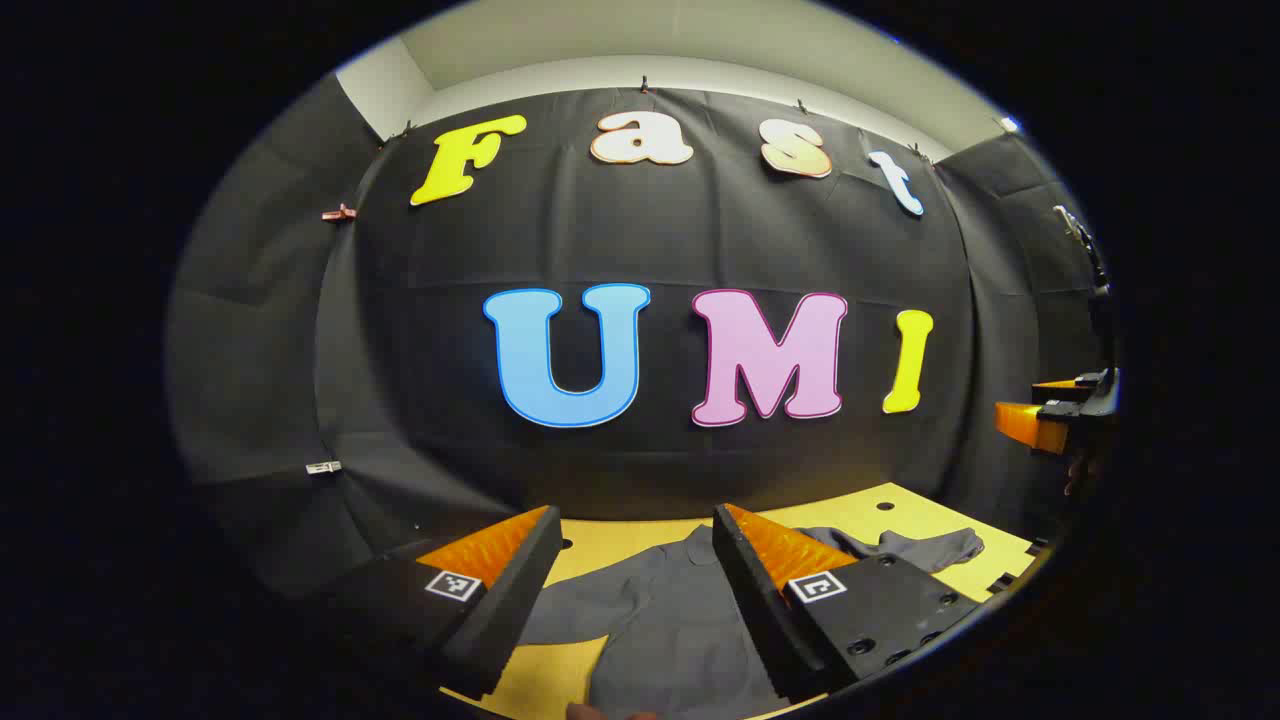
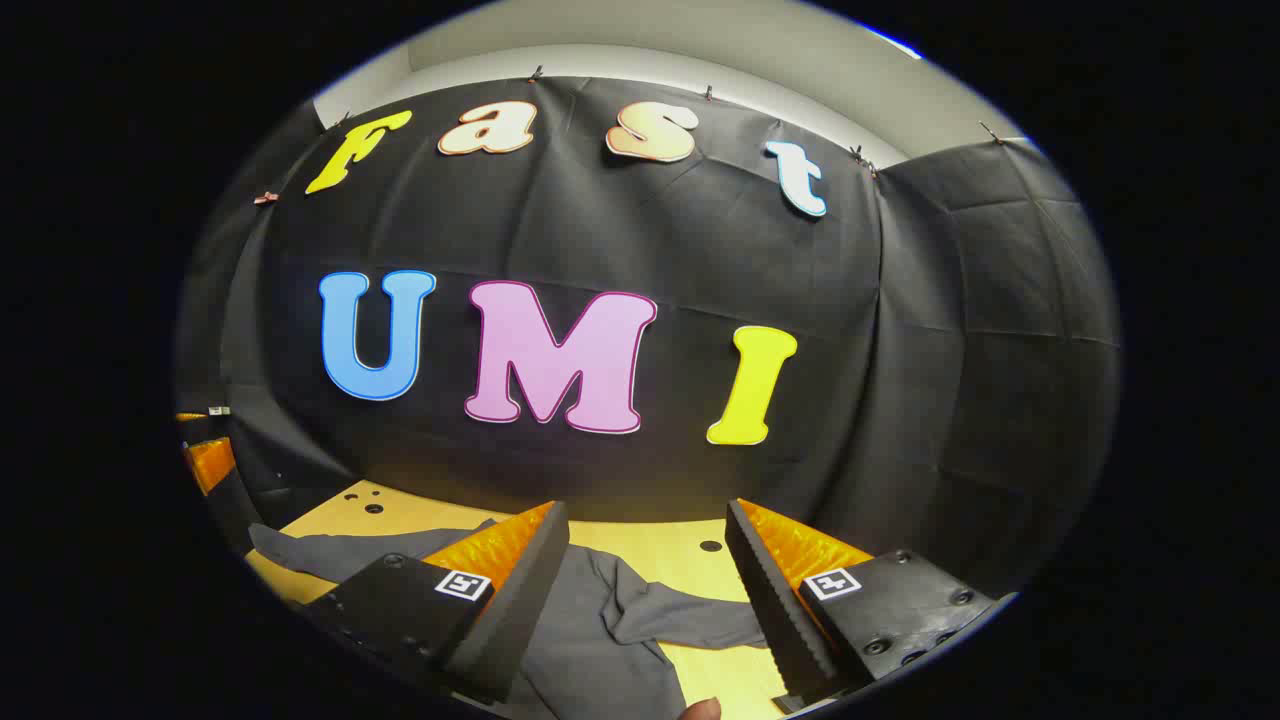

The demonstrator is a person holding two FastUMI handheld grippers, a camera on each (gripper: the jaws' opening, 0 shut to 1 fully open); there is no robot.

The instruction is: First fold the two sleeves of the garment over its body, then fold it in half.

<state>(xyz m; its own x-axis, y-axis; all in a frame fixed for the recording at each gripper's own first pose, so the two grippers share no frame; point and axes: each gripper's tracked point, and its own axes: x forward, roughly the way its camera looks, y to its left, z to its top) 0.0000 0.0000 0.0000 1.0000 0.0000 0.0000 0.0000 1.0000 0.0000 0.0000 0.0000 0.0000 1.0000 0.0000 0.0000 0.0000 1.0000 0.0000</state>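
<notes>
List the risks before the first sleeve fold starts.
1. The grey garment lies rumpled on the wooden table, its sleeve already creased; folding over it may lock in wrinkles.
2. Both tongs, left and right, hang open above the cloth, so a pinch could grab two layers.

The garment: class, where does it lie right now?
The garment lies spread on the table below both open grippers, one sleeve stretching right in the left gripper view and the other stretching left in the right gripper view.
</notes>
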